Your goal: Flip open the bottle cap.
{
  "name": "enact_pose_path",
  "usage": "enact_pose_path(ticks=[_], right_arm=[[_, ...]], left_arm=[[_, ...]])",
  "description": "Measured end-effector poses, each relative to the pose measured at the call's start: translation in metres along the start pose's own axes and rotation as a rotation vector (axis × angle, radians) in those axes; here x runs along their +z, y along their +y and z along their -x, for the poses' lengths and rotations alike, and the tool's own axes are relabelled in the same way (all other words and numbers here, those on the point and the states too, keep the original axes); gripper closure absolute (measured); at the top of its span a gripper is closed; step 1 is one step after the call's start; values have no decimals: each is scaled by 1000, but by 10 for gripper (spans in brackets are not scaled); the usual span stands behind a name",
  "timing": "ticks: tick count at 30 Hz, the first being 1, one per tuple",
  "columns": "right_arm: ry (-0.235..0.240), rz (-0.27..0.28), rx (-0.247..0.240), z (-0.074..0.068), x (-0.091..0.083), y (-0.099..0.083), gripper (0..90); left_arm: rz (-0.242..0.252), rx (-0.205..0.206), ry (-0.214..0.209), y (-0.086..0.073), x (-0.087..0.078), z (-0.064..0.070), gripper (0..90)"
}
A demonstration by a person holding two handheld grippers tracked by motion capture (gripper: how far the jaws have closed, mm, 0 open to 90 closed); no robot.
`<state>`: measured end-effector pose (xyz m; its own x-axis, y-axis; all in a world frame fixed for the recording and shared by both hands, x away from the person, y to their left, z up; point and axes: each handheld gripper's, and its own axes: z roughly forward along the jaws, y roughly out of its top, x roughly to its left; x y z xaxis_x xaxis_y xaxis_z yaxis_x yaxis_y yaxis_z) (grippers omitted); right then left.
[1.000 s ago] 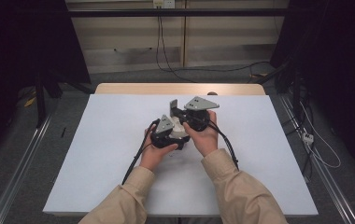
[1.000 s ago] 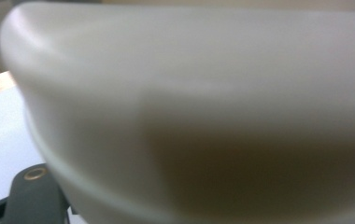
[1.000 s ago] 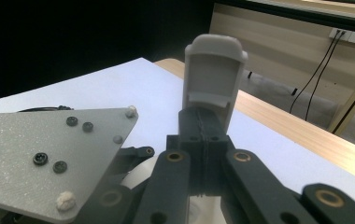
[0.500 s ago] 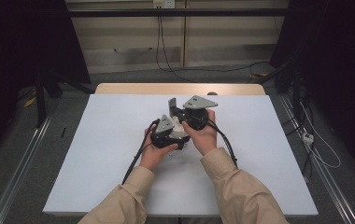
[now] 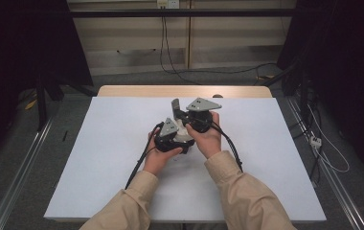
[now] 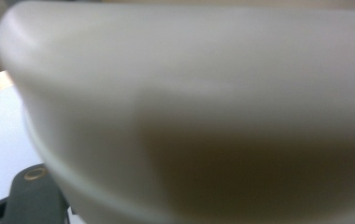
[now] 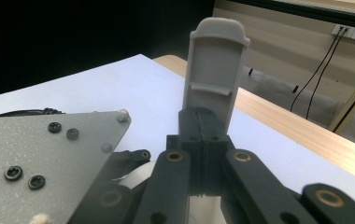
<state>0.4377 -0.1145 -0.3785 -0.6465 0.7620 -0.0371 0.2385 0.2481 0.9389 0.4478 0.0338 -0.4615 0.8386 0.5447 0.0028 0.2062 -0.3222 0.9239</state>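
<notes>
Right hand-held gripper (image 7: pixel 203 140) is clamping together on the grey flip lid (image 7: pixel 215 70), upper centre of its view. Left hand-held gripper (image 5: pixel 173 136) is pressing the white container (image 6: pixel 203 116); its jaws I cannot tell. Twisting may be snapping the hinge.

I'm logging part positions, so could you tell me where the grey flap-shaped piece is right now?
The grey flap piece stands upright, clamped in the right gripper above the table's middle, beside the left gripper.
</notes>
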Motion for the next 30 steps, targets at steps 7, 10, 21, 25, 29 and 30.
enact_pose_path(ticks=[7, 10, 21, 25, 29, 30], right_arm=[[0, -2, 3, 1, 3, -1, 900], [-1, -5, -1, 1, 4, 0, 900], [1, -7, 1, 1, 5, 0, 900], [0, -4, 2, 2, 5, 0, 900], [1, -4, 5, 2, 6, 0, 900], [0, -4, 4, 2, 6, 0, 900]], left_arm=[[-1, 7, 6, 0, 0, 0, 186], [-2, 6, 6, 0, 0, 0, 186], [-3, -3, 1, 0, 1, 1, 186], [-4, -2, 2, 0, 1, 1, 185], [-4, -2, 3, 0, 1, 1, 186], [-4, -3, 3, 0, 1, 1, 186]])
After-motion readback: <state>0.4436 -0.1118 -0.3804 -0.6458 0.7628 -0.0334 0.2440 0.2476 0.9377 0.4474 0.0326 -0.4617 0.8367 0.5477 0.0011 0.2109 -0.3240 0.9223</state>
